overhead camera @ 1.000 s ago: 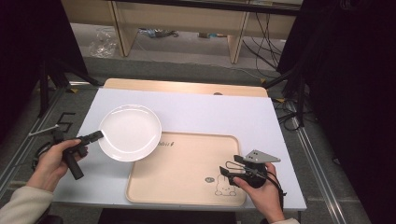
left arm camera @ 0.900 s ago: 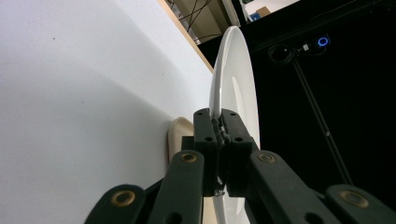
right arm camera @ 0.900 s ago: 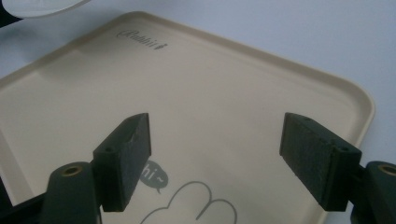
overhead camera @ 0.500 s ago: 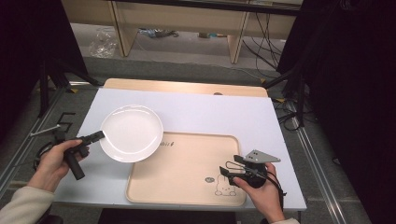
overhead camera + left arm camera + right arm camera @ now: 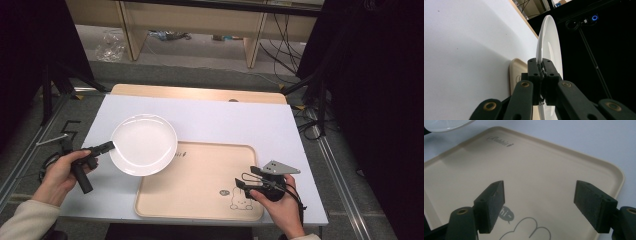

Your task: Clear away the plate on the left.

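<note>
The left hand-held gripper [image 5: 106, 146] is clenched on the near-left rim of a white plate [image 5: 143, 144]; in the left gripper view its two black jaws press together with the rim of the plate [image 5: 548, 45] pinched edge-on between them. The plate is held above the surface [image 5: 215, 122], its right part overlapping the upper-left corner of a beige tray [image 5: 200, 180] while the rest hangs over the white sheet. The person's left hand [image 5: 62, 172] grips the handle at the surface's left edge. The right hand-held gripper [image 5: 248, 179] is released, its jaws spread wide with nothing between them, and it hovers over the tray's lower-right area beside the printed rabbit drawing [image 5: 241, 200]. In the right gripper view the open jaws frame the tray's [image 5: 544, 170] bare floor, with the "Rabbit" lettering [image 5: 500, 142] near the far corner and a sliver of the plate [image 5: 446, 125] at top left.
</note>
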A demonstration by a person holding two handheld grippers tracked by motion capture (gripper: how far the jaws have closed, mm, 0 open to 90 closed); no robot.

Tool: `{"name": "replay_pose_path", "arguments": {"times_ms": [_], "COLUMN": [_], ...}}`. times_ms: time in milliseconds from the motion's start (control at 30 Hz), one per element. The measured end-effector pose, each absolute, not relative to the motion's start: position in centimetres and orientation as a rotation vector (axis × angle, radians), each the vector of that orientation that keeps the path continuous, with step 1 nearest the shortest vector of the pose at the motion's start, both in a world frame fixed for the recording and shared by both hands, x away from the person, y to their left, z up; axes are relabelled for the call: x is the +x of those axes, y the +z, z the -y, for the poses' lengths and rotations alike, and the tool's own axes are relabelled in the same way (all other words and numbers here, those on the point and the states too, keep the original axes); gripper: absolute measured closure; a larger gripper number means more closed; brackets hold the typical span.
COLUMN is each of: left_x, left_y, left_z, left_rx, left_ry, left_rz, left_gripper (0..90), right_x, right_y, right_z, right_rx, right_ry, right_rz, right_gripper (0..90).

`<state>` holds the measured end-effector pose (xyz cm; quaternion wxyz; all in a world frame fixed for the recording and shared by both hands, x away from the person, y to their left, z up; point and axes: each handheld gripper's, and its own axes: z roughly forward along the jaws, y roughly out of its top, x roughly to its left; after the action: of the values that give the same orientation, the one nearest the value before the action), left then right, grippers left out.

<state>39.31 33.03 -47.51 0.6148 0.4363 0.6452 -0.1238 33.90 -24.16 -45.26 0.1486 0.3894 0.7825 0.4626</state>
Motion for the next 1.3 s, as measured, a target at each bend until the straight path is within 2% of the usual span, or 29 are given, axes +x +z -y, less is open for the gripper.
{"name": "replay_pose_path", "arguments": {"times_ms": [1300], "left_x": [39.3], "left_y": [-47.6], "left_z": [-31.7], "left_rx": [1.031], "left_ry": [-0.325], "left_rz": [-1.489], "left_gripper": [86.0], "right_x": [33.9], "right_y": [-45.3], "right_z": [24.2], "right_rx": [1.118], "right_ry": [1.329], "right_rz": [-2.251], "right_gripper": [25.6]}}
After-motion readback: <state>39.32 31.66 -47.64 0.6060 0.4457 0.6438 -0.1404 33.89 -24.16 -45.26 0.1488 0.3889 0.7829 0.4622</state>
